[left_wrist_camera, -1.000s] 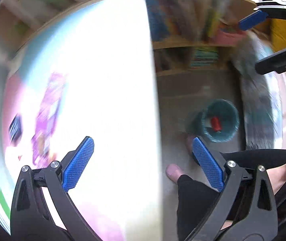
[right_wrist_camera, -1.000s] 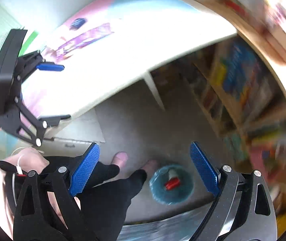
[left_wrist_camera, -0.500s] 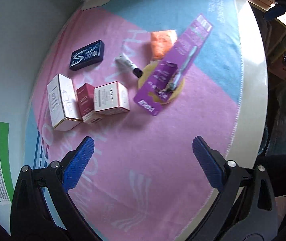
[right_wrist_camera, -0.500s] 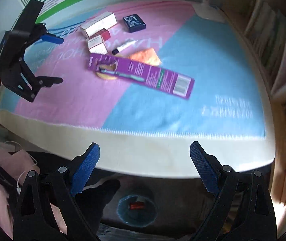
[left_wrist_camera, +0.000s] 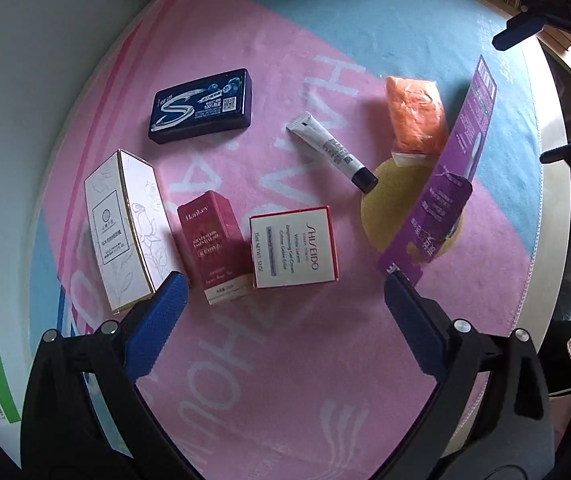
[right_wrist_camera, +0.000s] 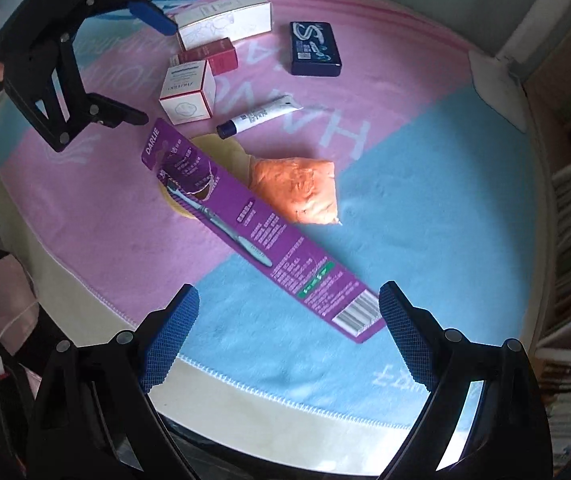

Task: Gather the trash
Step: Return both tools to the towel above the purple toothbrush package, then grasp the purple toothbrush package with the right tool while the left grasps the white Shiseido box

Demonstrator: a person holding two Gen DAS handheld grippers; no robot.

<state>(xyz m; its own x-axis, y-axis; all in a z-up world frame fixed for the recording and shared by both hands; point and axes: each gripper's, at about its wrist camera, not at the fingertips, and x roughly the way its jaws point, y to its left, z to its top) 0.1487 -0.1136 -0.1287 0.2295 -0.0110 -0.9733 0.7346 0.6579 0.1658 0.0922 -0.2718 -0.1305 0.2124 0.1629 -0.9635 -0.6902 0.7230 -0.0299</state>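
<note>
Both grippers hung above a round tabletop [right_wrist_camera: 325, 408] covered by a pink and blue cloth [left_wrist_camera: 285, 360], and both sets of fingers were spread wide with nothing between them. The left gripper [left_wrist_camera: 281, 312] sat over the pink part of the cloth, its blue-padded fingers [left_wrist_camera: 157, 320] framing a cluster of 3 small cartons. The right gripper [right_wrist_camera: 285, 328] hovered over the blue part near the table's edge — its fingers [right_wrist_camera: 171, 340] flanked the barcode end of a long purple toothbrush pack [right_wrist_camera: 253, 232].

That toothbrush pack lay diagonally, its other end resting across a flat yellow round [left_wrist_camera: 377, 208]. Just beside it lay a crumpled orange bag [right_wrist_camera: 297, 188], touching or nearly touching the pack's edge. A small white tube with a dark cap [left_wrist_camera: 331, 152] lay on the pink cloth between the orange bag and the cartons.

The cartons stood close together: a tall white box with a flower print [left_wrist_camera: 125, 228], a dark red box [left_wrist_camera: 213, 244] next to it, and a white box with red edges [left_wrist_camera: 293, 248]. Farther back — apart from the rest — lay a dark blue gum pack [left_wrist_camera: 201, 106].
</note>
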